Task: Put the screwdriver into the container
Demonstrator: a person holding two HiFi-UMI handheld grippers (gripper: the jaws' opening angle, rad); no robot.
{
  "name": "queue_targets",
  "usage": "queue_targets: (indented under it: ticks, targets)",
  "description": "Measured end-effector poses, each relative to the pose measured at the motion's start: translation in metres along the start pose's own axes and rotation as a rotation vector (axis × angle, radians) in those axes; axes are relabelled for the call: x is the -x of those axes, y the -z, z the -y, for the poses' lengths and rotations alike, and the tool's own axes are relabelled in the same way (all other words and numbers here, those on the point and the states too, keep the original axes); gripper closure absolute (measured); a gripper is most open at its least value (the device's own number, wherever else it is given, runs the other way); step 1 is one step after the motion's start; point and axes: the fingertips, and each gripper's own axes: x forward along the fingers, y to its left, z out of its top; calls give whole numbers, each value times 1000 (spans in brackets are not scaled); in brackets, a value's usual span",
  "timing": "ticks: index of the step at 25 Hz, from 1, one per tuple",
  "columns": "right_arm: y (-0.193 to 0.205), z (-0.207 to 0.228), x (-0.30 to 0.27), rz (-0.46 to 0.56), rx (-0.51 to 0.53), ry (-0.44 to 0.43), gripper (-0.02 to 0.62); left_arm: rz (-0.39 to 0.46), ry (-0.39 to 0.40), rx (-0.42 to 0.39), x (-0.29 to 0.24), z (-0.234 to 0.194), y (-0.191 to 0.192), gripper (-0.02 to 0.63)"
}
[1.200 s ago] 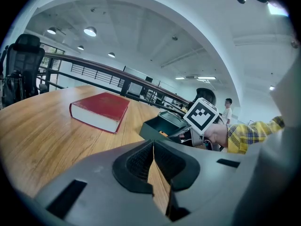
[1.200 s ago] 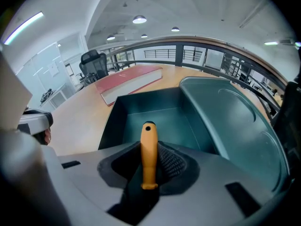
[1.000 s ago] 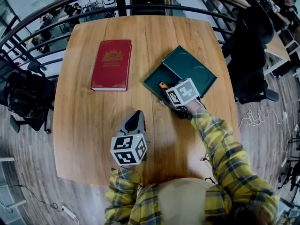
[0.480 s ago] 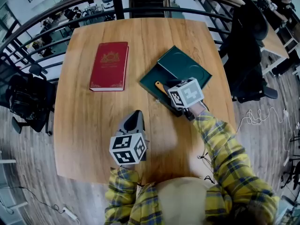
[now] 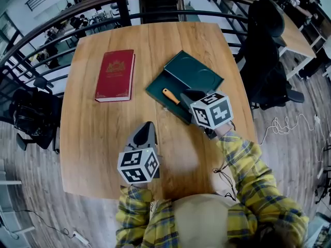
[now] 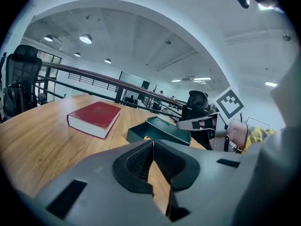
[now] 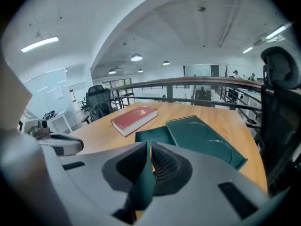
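Orange-handled screwdriver [image 5: 170, 95] lies diagonally inside the dark green open container [image 5: 158, 87], just ahead of the right gripper [image 5: 189, 94]. Its jaws have just been closing, now a slit apart and seemingly empty. Left gripper [image 6: 152, 142] has its jaws together and sits well apart.

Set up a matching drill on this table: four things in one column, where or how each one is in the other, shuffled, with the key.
Things
1. red book
2. screwdriver
3. container lid
4. left gripper

Places and states
A. lying inside the green container
B. jaws together, nothing between them, over the near part of the table
C. closed, flat on the table's left part
D. flat on the table, right beside the green container on its far side

Pairs: 1-C, 2-A, 3-D, 4-B
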Motion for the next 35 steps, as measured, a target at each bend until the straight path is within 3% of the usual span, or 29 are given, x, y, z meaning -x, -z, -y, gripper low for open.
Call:
queue_targets:
  ticks: [13, 35]
  targets:
    - [6, 12, 78, 152, -85, 44, 518, 24, 4, -58, 11, 40, -16, 595]
    - [28, 21, 137, 283, -165, 103, 525, 39, -12, -113, 26, 66, -25, 595]
